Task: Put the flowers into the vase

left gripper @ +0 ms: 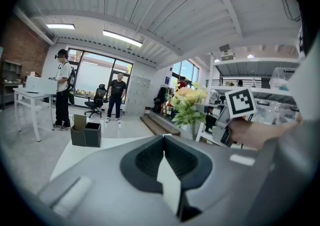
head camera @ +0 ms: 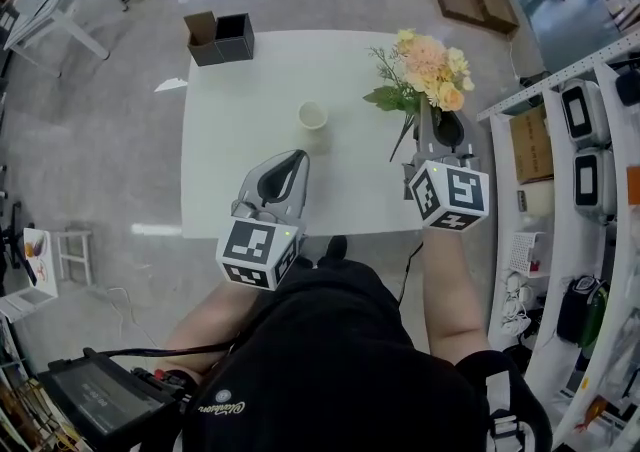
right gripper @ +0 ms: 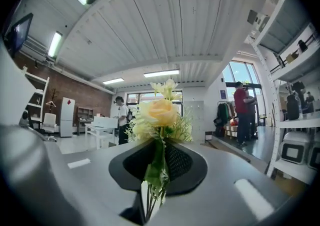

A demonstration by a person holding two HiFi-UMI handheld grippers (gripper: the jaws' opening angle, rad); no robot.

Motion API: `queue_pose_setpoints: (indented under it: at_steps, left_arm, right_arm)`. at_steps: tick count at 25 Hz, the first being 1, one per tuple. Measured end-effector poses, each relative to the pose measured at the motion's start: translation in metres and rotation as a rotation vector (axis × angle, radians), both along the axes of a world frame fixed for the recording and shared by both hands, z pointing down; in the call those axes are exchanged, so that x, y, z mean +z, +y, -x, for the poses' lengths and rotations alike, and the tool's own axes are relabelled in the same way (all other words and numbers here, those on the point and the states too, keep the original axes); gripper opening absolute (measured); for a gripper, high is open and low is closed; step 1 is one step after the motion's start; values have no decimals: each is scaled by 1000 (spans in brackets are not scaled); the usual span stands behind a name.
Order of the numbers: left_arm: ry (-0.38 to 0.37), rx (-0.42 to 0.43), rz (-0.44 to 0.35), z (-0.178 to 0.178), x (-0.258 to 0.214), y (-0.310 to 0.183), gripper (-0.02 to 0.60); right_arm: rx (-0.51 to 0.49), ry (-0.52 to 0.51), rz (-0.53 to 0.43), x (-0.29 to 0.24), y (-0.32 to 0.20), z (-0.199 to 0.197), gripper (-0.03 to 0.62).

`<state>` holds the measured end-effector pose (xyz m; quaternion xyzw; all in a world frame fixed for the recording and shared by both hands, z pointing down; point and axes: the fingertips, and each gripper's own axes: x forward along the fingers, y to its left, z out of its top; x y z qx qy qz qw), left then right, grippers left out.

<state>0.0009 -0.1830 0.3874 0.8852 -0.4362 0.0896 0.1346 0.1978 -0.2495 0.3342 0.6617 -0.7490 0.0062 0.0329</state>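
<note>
A bouquet of yellow and peach flowers (head camera: 428,68) is held up over the right side of the white table (head camera: 225,155). My right gripper (head camera: 438,128) is shut on its green stems. In the right gripper view the stems run between the jaws and a yellow rose (right gripper: 161,112) stands above them. A small cream vase (head camera: 312,116) stands upright near the table's middle, left of the bouquet. My left gripper (head camera: 293,162) hovers near the front edge, shut with nothing in it. From the left gripper view (left gripper: 163,140) the bouquet (left gripper: 186,101) shows to the right.
A black box (head camera: 234,37) and an open cardboard box (head camera: 201,30) stand together at the table's far left corner. White shelving with devices (head camera: 580,145) runs along the right. People (left gripper: 117,97) stand well away across the room.
</note>
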Motion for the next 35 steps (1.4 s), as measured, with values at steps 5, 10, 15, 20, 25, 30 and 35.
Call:
queue_pose_setpoints:
  at_steps: [5, 10, 15, 20, 25, 30, 35]
  left_arm:
    - [6, -57, -1, 22, -1, 1, 8]
    - [-6, -98, -5, 37, 1, 1, 8]
    - [-7, -105, 3, 44, -1, 1, 8]
    - [-17, -113, 14, 47, 3, 1, 8]
    - [-27, -121, 26, 50, 9, 2, 8]
    - [-35, -125, 34, 53, 13, 3, 8]
    - [-40, -122, 40, 52, 14, 2, 8]
  right_arm:
    - [-105, -49, -112, -40, -7, 41, 48]
    - [-207, -117, -241, -99, -10, 78, 49]
    - [-286, -165, -327, -136, -15, 110, 49]
    - [-340, -164, -350, -123, -18, 134, 49]
    - [-348, -145, -337, -92, -19, 145, 49]
    - [-351, -112, -300, -56, -21, 152, 51]
    - [-344, -59, -245, -18, -24, 160, 51]
